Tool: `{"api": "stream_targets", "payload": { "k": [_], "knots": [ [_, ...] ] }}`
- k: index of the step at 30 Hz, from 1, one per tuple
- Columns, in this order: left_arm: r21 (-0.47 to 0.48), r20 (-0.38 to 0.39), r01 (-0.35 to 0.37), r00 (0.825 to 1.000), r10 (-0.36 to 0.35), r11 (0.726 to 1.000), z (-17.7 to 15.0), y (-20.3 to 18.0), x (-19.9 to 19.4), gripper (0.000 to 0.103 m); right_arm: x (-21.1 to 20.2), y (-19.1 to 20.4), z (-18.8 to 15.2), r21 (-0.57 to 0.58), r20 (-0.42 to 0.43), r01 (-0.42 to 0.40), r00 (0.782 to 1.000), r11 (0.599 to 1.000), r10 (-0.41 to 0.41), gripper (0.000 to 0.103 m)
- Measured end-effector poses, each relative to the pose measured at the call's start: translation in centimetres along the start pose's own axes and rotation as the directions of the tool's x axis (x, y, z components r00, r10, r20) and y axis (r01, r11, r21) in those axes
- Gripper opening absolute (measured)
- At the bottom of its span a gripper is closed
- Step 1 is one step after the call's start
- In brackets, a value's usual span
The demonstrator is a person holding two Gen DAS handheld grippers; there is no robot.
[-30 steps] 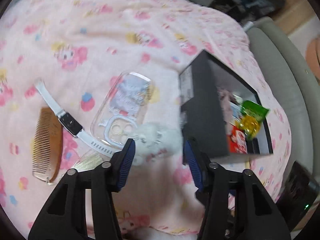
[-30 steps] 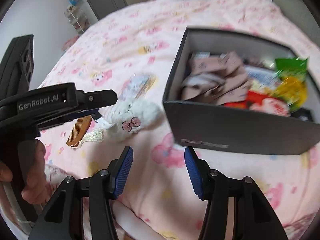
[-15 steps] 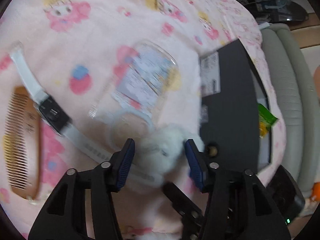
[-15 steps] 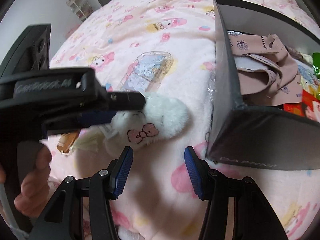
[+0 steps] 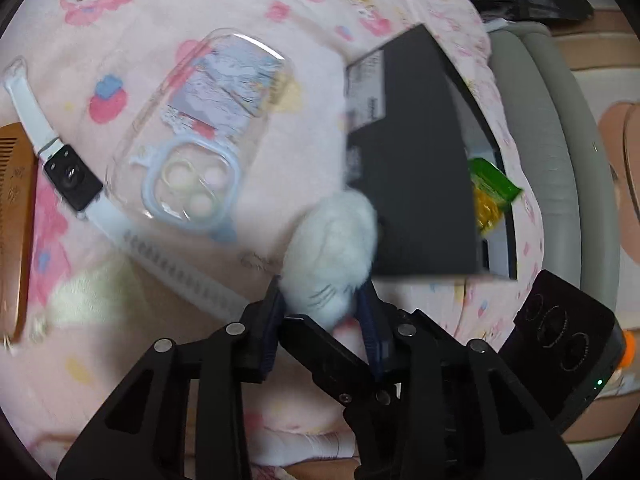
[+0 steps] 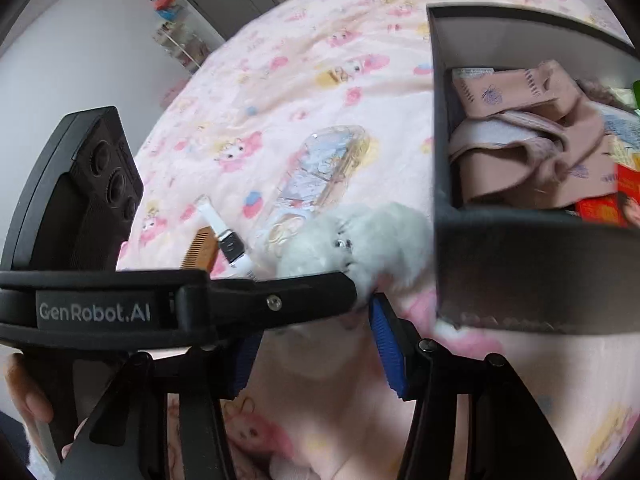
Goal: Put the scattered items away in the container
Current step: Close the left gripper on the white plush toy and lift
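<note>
- Pink cartoon-print blanket [image 5: 168, 12] covered the whole work surface; all items lay on it.
- Black box [image 5: 416, 184] sat open on the blanket, holding pink folded cloth [image 6: 532, 148] and a green and yellow snack packet [image 5: 490, 196].
- Clear phone case [image 5: 200, 128] lay flat left of the box, well apart from it.
- White smartwatch [image 5: 72, 176] lay beyond the case from the box, with a wooden comb [image 5: 16, 216] just beside it on the far side.
- White plush toy [image 5: 332, 248] lay against the box's near left corner, touching its wall.
- Left gripper [image 5: 322, 316]: jaws had just been closing and stood half open, blue pads pressing both sides of the plush toy.
- Right gripper [image 6: 316, 356]: jaws stood wide apart with nothing between them, just short of the plush toy, crossed by the left gripper's finger.
</note>
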State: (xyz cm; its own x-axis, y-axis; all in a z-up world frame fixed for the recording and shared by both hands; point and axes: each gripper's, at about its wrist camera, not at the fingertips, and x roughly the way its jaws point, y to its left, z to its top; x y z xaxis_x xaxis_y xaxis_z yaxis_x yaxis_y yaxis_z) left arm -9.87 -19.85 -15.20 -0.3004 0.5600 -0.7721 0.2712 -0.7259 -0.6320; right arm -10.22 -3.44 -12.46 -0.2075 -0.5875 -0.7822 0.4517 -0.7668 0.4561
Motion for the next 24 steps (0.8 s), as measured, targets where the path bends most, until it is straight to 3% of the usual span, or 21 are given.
{"api": "stream_targets", "payload": {
  "k": [7, 9, 11, 14, 16, 24],
  "knots": [
    [0.117, -0.109, 0.068, 0.992, -0.056, 0.991, -3.4, -3.5, 1.3, 0.036, -4.5, -0.8, -3.3, -0.022, 0.032, 0.05, 0.998, 0.998, -0.049, 0.049],
    [0.134, -0.078, 0.054, 0.996, -0.044, 0.99, -3.9, -4.1, 1.1, 0.04, -5.7, -1.7, -4.3, -0.01, 0.027, 0.063, 0.998, 0.998, -0.063, 0.049],
    [0.156, 0.005, -0.016, 1.0, 0.016, 0.988, -4.1, -4.6, 0.0, 0.044, -6.5, -2.4, -4.6, 0.006, 0.031, 0.075, 0.997, 0.997, -0.075, 0.049],
    [0.151, 0.123, -0.07, 0.991, 0.052, 0.986, -4.0, -4.4, -1.8, 0.044, -6.7, -3.2, -4.5, 0.042, 0.04, 0.074, 0.996, 0.996, -0.076, 0.049],
    [0.112, 0.157, -0.066, 0.986, 0.048, 0.992, -3.3, -3.4, -2.5, 0.044, -6.5, -3.4, -4.2, 0.053, 0.04, 0.05, 0.998, 0.997, -0.052, 0.049],
    [0.016, 0.101, 0.018, 0.995, -0.019, 1.0, -1.1, -1.2, -0.5, 0.047, -2.7, -1.9, -2.1, 0.03, 0.01, 0.046, 0.999, 0.999, -0.046, 0.049]
  ]
}}
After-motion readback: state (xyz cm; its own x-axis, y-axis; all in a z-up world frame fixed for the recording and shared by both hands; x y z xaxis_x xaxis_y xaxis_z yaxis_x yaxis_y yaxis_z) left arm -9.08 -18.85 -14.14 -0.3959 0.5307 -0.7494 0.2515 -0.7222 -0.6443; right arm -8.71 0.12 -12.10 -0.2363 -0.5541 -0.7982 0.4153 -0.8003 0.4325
